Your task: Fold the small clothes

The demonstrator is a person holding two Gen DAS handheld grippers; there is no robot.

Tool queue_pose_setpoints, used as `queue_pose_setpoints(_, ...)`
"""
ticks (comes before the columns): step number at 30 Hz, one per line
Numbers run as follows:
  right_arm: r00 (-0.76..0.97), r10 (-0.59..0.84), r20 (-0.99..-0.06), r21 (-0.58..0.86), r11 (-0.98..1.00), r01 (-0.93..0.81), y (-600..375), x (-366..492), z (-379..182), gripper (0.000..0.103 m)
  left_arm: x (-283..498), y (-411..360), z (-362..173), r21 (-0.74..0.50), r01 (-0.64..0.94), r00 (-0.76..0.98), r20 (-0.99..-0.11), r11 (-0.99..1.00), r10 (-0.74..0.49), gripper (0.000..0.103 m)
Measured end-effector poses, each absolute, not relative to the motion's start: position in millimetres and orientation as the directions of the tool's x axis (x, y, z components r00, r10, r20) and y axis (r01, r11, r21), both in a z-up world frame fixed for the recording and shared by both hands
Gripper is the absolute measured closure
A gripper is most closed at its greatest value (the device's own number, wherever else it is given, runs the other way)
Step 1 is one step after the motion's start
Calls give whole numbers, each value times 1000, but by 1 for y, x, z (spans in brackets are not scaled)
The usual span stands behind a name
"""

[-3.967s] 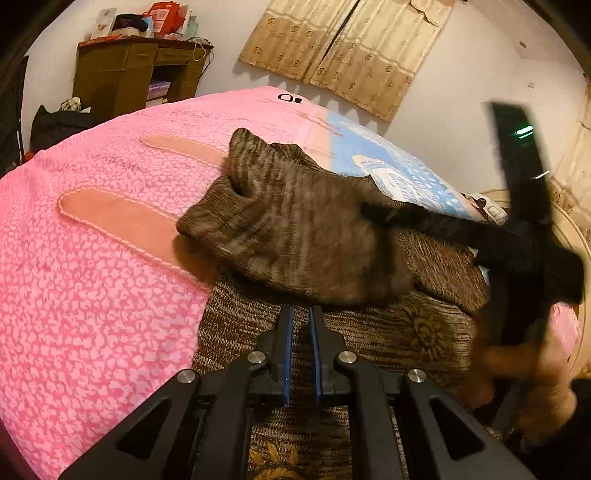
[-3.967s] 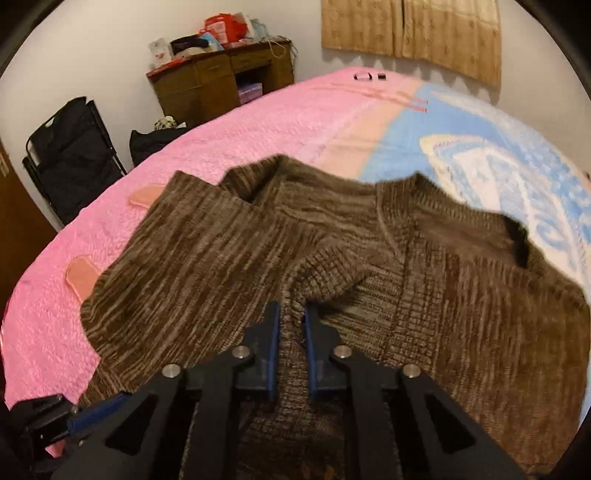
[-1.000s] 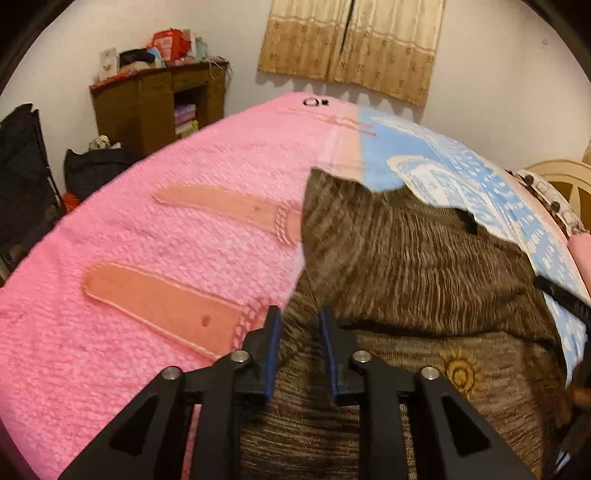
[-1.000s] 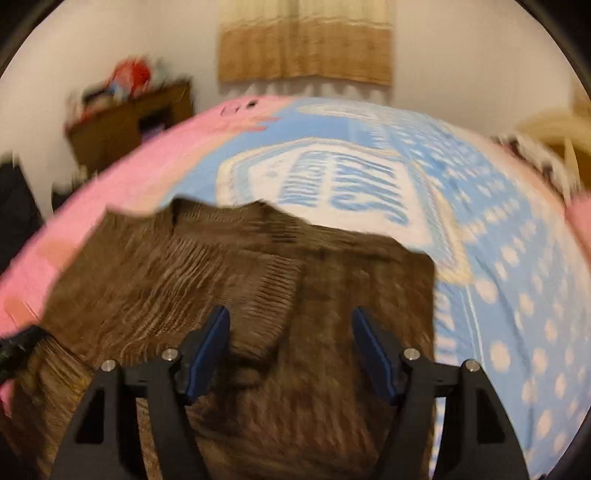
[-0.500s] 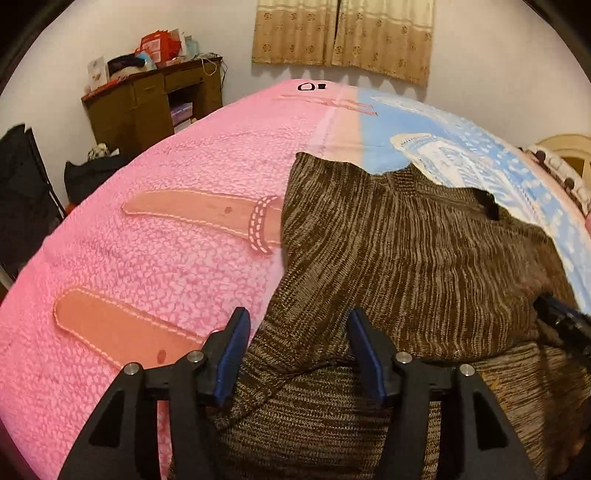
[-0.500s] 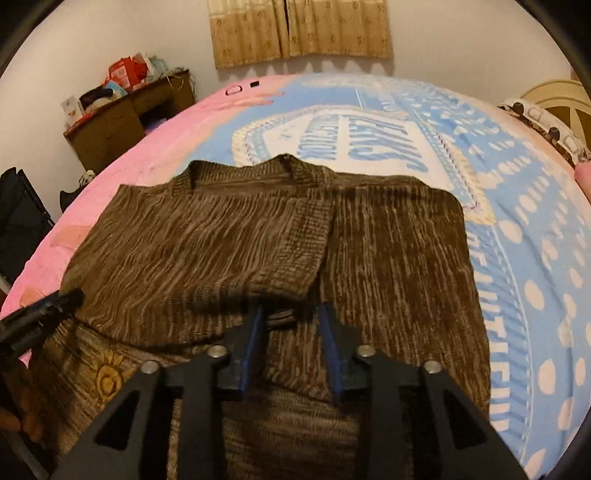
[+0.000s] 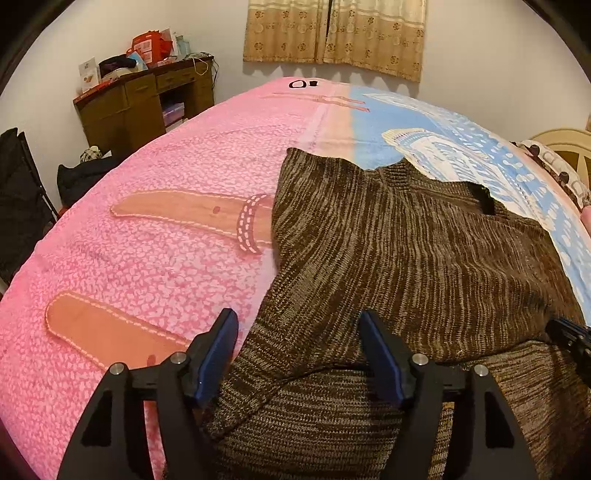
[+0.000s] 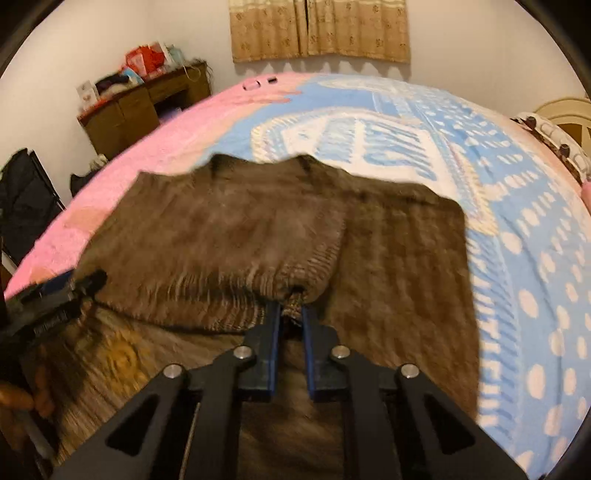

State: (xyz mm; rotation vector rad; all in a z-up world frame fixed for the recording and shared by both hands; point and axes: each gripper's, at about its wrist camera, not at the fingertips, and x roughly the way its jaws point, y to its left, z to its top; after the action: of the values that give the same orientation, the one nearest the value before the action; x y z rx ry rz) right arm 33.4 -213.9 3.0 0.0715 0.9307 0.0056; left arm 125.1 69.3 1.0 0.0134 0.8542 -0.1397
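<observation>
Grippers both tilt down over the brown sweater point(image 7: 406, 251) lying folded on my bed. My left gripper point(image 7: 297, 354) has just been opening, its jaws spread over the sweater's edge. My right gripper point(image 8: 291, 314) has just closed, pinching a fold. Pink-and-blue blanket point(image 7: 166, 236) underneath, wooden desk point(image 7: 144, 99) by the wall, curtains point(image 7: 334, 33) behind.

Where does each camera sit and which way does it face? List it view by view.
Left wrist: on the left gripper, angled down over the brown sweater's left edge; jaws have just been opening, nothing gripped.
Right wrist: on the right gripper, jaws just closing, shut on the folded sleeve's cuff; a hand shows.
Shared: sweater, bedspread, desk, curtain.
</observation>
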Motion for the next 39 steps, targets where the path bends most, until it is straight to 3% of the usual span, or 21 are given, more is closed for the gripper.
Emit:
queue_pose_setpoints(2,616,18,-787,37,999,19,-219,26,0,90,125,69,2,-38,135,646,-755,990,-117,33)
queue_pose_setpoints(6,641,-42,-766,11,997,79,-226,14,11,77,110,79,14,-7,137,637,-766,991,-93,33)
queue_pose_setpoints(11,741,36,-671,50,999,-2,-202,9,40,77,81,116,27,-66,64,647,-757,996,-91,33)
queue_pose_setpoints(13,745,44,-666,40,999,-23,-191,24,36,68,68,140,32,-117,53,642,-756,992,-124,33)
queue_pose_setpoints(14,732,41,-680,33,999,-26,-188,33,30,56,64,147,33,-126,50,643,-755,991,-129,33)
queue_pose_setpoints(16,642,35,-766,23,999,-27,-184,55,-1,55,49,170,39,-138,45,657,-742,989,-133,33)
queue_pose_setpoints(19,629,34,-777,28,999,-19,-189,50,5,54,19,200,47,-140,81,695,-701,987,-156,33)
queue_pose_setpoints(23,731,84,-678,108,994,-14,-207,-12,48,52,-17,221,42,-154,204,675,-693,967,-253,32)
queue_pose_setpoints(27,826,13,-564,25,1000,2,-220,-110,84,23,-52,225,25,-198,335,598,-710,921,-370,32)
queue_pose_setpoints(33,792,-87,-604,22,992,126,-247,-205,67,22,-64,207,9,-200,385,565,-721,901,-402,32)
queue_pose_setpoints(37,766,-55,-640,106,981,159,-255,-204,49,23,-42,187,32,-147,371,606,-710,917,-359,32)
queue_pose_setpoints(39,760,19,-649,170,978,120,-248,-190,46,41,-28,176,41,-105,362,632,-703,926,-327,32)
